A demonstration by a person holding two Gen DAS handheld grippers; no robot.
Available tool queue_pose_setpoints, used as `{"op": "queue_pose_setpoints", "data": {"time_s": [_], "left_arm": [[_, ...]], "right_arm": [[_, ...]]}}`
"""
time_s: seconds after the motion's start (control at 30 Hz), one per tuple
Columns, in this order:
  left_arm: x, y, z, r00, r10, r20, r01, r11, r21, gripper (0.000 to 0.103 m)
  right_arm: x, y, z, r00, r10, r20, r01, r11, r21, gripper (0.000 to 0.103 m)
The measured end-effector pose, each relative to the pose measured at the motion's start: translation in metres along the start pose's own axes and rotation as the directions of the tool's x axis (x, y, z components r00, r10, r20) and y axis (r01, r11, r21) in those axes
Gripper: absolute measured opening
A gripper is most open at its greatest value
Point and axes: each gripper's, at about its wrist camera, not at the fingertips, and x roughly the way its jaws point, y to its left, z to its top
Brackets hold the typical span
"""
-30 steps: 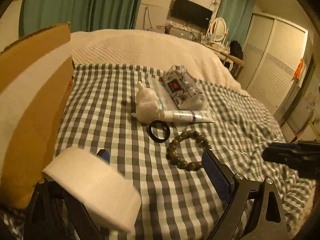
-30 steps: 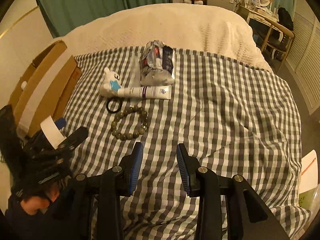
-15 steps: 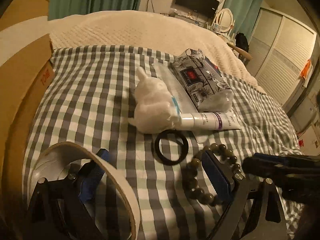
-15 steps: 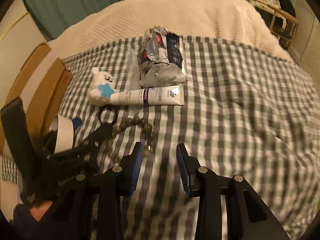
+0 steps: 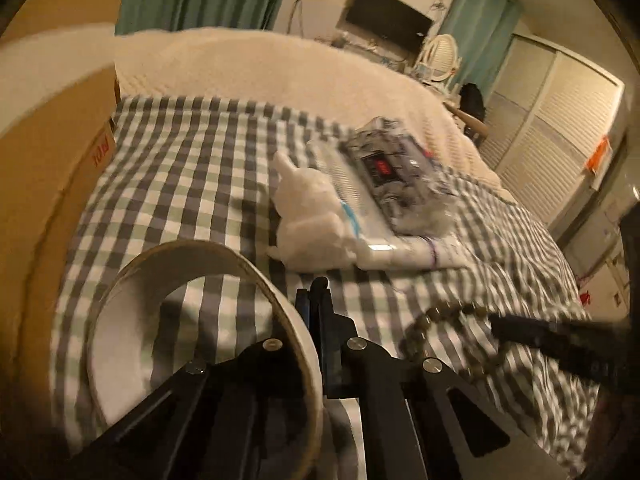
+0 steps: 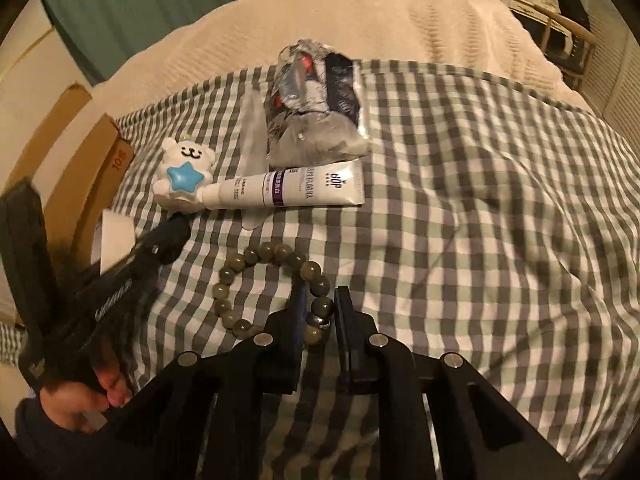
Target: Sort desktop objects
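My left gripper [image 5: 316,300] is shut, with a white tape roll [image 5: 192,320] hanging around its left finger; it lies low over the checked cloth where a black ring lay, now hidden. It also shows in the right wrist view [image 6: 172,236]. My right gripper [image 6: 320,312] has its jaws closed around one side of the green bead bracelet [image 6: 256,256], which lies on the cloth. A white bear toy [image 6: 184,176], a white tube [image 6: 292,190] and a patterned pouch [image 6: 316,108] lie beyond.
An open cardboard box [image 5: 48,168] stands at the left edge of the checked cloth [image 6: 480,200]. A cream blanket [image 6: 360,20] covers the bed behind. Wardrobe doors [image 5: 552,136] stand at the right.
My left gripper has closed and dropped toward the black ring, the tape roll swinging onto its left finger. My right gripper has moved forward and closed on the bracelet.
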Motion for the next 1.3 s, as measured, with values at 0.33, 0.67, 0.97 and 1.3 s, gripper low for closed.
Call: {"op": "queue_pose_setpoints", "data": {"time_s": [0.33,0.67,0.97,1.3], "left_arm": [[-0.052,-0.013,0.011,0.994,-0.064,0.088,0.063,0.998,0.013,0.002],[-0.155,-0.027,0.066,0.969,-0.145,0.201,0.141,0.989,0.036,0.002],[-0.235,0.036,0.111,0.982,-0.057,0.178,0.047,0.997,0.058,0.003],[-0.224,0.161,0.093,0.991,0.136,0.008,-0.136,0.991,0.008,0.003]], "right_arm": [[-0.044,0.012,0.013,0.995,0.018,0.098,-0.013,0.999,-0.052,0.012],[-0.130,0.047,0.023,0.985,0.028,0.173,-0.007,0.993,-0.117,0.011],[-0.218,0.150,0.033,0.953,0.137,0.270,-0.067,0.965,-0.253,0.011],[-0.180,0.289,0.058,0.925,0.328,0.192,-0.246,0.901,-0.357,0.010]]}}
